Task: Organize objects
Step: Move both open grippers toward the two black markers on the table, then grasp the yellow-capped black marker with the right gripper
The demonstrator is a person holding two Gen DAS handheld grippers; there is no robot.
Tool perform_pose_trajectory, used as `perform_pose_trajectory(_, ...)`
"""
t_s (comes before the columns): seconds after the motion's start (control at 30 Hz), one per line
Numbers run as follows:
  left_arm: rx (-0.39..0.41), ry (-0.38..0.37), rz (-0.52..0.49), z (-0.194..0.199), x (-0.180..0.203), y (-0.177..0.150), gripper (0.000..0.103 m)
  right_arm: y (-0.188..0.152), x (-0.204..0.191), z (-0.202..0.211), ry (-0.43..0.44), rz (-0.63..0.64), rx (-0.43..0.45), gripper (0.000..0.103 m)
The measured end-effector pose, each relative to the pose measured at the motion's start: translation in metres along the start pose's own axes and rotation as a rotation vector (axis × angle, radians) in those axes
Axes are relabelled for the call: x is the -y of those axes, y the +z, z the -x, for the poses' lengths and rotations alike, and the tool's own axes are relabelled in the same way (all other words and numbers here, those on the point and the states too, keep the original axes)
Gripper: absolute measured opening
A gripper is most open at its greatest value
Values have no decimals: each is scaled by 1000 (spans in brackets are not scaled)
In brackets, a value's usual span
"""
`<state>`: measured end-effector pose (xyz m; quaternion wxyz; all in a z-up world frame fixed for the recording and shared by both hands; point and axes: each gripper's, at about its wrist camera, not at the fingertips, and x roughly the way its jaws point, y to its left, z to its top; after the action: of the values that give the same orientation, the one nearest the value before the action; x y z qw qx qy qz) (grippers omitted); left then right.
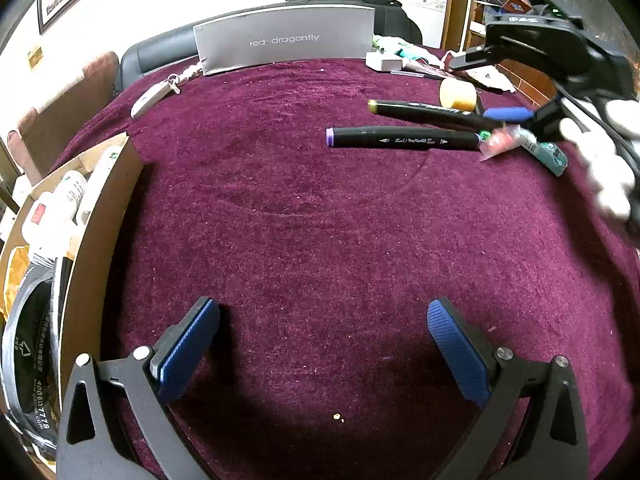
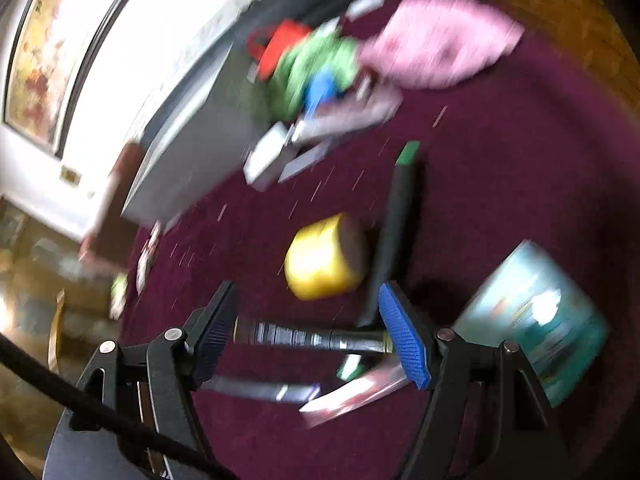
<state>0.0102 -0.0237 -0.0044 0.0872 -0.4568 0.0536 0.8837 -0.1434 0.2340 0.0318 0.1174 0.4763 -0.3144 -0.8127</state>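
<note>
Two black markers lie on the maroon cloth at the right: a purple-capped one [image 1: 400, 139] and a yellow-capped one [image 1: 432, 111] behind it. My left gripper [image 1: 320, 340] is open and empty, low over bare cloth. My right gripper [image 1: 516, 116] reaches in from the right at the markers. In the blurred right wrist view it [image 2: 308, 332] is open, with the yellow-capped marker [image 2: 312, 338] lying crosswise between its fingers. A third marker [image 2: 394, 232] with a green cap lies beyond.
A cardboard box [image 1: 100, 216] holding bottles and packets stands at the left. A yellow tape roll [image 1: 458, 94], a pink wrapper [image 1: 502, 142] and a teal packet [image 1: 554, 156] lie by the markers. A grey box [image 1: 286, 38], keys [image 1: 154, 94] and clutter [image 1: 394, 56] sit at the back.
</note>
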Motion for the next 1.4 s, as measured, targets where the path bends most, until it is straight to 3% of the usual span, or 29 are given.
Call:
perform_pose_trajectory(0.2,0,0,0,0,1,0,102,-74,-13,-7,183,33,-292,72)
perform_pose_trajectory(0.23,0,1,-1,0,1,0,102,-81,-16,3,204,52,-291,72)
perform_pose_trajectory(0.3,0,1,-1,0,0,0,102,-78,-23,24,176,95,-199,72)
perform_pose_trajectory(0.4,0,1,0,0,0,1,102,-60,-38,40,62,167,-63,74)
perform_pose_trajectory(0.5,0,2,0,0,0,1,102,-57,-54,20,-9,199,-49,74)
perform_pose_trajectory(0.53,0,1,0,0,0,1,102,-60,-64,6,-120,255,-35,73)
perform_pose_trajectory(0.6,0,1,0,0,0,1,102,-67,-79,-15,-254,335,-49,61)
perform_pose_trajectory(0.63,0,2,0,0,0,1,102,-71,-82,-24,-280,365,-69,50)
perform_pose_trajectory(0.77,0,2,-1,1,0,0,102,-79,-88,-49,-416,451,-111,44)
perform_pose_trajectory(0.87,1,5,-3,0,1,0,102,-83,-91,-55,-516,495,-90,38)
perform_pose_trajectory(0.93,1,5,-3,1,1,0,102,-83,-90,-54,-541,501,-78,35)
perform_pose_trajectory(1.0,1,4,-3,1,0,0,102,-84,-88,-52,-549,504,-74,25)
perform_pose_trajectory(1.03,1,5,-3,1,1,0,102,-87,-85,-49,-564,514,-74,15)
perform_pose_trajectory(1.07,1,6,-3,1,0,0,102,-88,-83,-45,-563,519,-78,12)
perform_pose_trajectory(1.23,1,6,-3,1,1,0,102,-102,-72,-22,-477,468,-130,12)
perform_pose_trajectory(1.4,0,5,-1,2,1,0,102,-125,-45,13,-412,405,-65,12)
